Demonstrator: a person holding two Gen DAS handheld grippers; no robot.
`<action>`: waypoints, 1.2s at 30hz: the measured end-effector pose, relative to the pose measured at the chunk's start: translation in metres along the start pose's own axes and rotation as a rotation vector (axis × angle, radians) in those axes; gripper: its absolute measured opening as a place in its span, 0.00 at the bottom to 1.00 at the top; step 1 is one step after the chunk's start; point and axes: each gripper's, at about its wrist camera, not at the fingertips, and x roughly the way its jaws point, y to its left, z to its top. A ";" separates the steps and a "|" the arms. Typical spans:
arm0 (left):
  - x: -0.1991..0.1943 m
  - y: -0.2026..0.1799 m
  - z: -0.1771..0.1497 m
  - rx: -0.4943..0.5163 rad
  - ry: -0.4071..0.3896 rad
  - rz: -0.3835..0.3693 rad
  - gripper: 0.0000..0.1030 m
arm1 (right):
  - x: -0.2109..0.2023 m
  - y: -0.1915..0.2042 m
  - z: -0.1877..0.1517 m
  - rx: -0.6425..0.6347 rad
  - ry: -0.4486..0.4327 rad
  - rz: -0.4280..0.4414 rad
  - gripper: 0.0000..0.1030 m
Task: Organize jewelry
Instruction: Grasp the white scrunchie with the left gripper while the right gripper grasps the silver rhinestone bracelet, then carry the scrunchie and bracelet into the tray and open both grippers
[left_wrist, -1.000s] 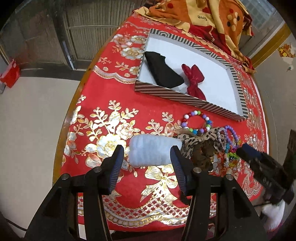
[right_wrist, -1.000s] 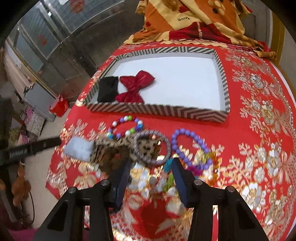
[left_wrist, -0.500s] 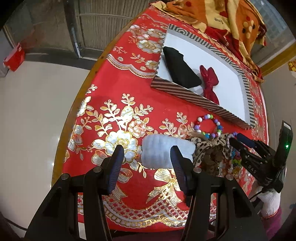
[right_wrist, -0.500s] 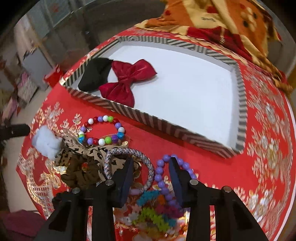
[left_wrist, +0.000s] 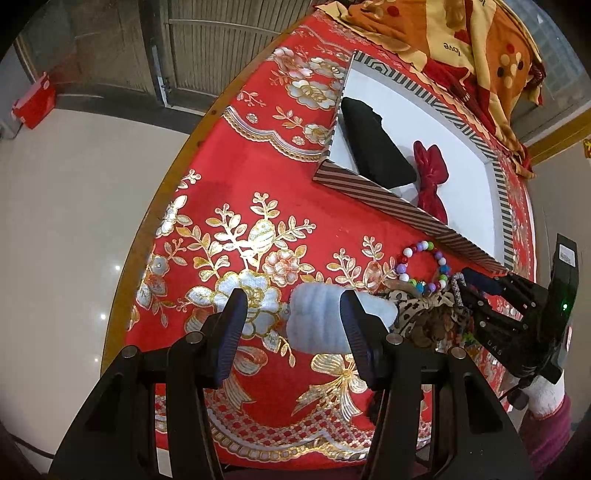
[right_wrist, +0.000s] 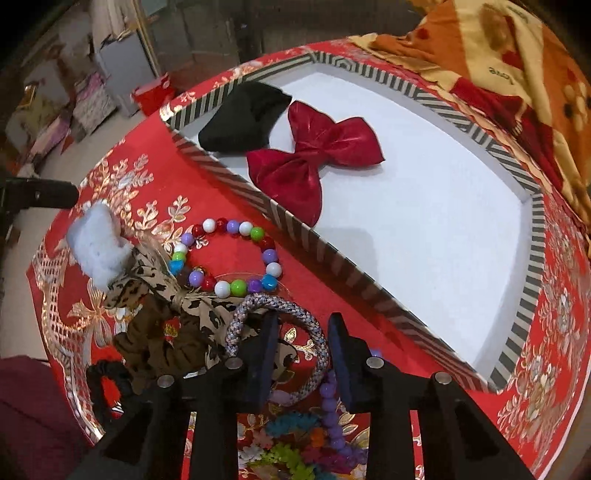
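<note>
**Red cloth, striped tray, and a heap of bracelets**

Red tablecloth (left_wrist: 266, 192) with gold and silver flowers covers the table. On it sits a wide tray (right_wrist: 354, 273) with a black-and-white striped rim and a white floor; inside lie a black pouch (right_wrist: 240, 118) and a shiny red bow (right_wrist: 317, 155), touching each other near one corner.

Just outside the tray's near wall lies the jewelry pile: a fluffy pale-blue scrunchie (left_wrist: 325, 321), a leopard-print bow (right_wrist: 173, 306), a bracelet of mixed coloured beads (right_wrist: 225, 258), a grey braided rope bangle (right_wrist: 291, 339), and a purple bead bracelet (right_wrist: 332, 413) beside small bright flower pieces.

The left gripper (left_wrist: 291, 332) is spread wide, its fingers straddling the scrunchie without pinching it. The right gripper (right_wrist: 299, 354) has its fingers apart around one side of the rope bangle, not clamped on it.
</note>
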 end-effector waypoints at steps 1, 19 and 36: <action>0.000 0.000 0.000 -0.002 0.001 -0.002 0.50 | 0.000 -0.003 0.000 0.019 -0.002 0.014 0.24; 0.009 -0.018 -0.007 0.038 0.063 -0.110 0.63 | -0.053 -0.030 -0.036 0.353 -0.160 0.155 0.07; 0.005 -0.034 -0.014 0.128 -0.001 -0.054 0.24 | -0.096 -0.030 -0.037 0.375 -0.250 0.173 0.07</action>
